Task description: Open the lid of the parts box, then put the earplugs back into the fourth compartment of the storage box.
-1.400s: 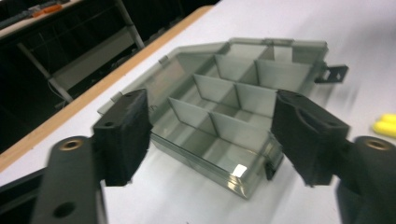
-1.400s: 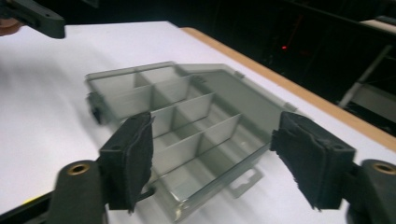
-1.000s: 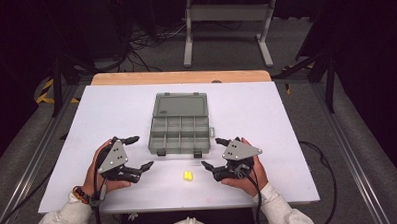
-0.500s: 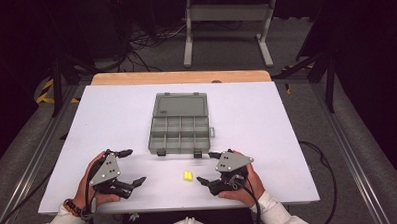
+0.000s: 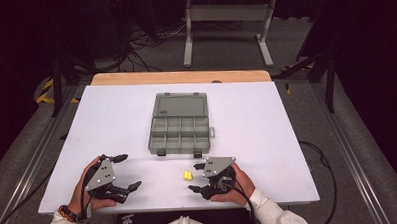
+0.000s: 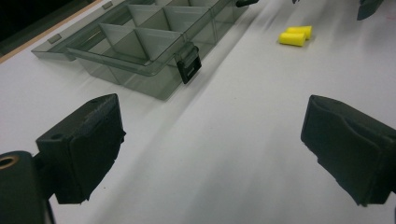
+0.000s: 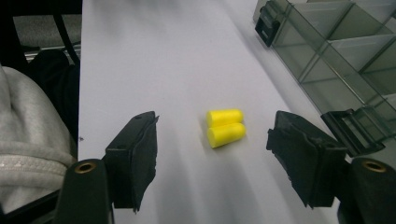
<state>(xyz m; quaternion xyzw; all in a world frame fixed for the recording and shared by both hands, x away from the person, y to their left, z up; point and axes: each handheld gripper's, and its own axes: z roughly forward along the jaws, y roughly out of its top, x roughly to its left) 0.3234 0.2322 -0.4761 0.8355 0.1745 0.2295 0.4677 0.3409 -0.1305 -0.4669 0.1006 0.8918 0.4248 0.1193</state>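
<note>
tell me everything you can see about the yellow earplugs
Two small yellow earplugs, foam by the look, each a short cylinder with a rounded end. They lie on their sides, pressed together and parallel, on the white table near its front edge, just short of the organizer box. The right tongs are open around them without touching.

A lab: white table (image 5: 111, 120) on grey carpet, floor cables (image 5: 149, 41), a metal stand (image 5: 226, 21).

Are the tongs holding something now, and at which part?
Nothing is held. Both the left tongs and right tongs are open; the yellow earplugs lie free between the right jaws.
</note>
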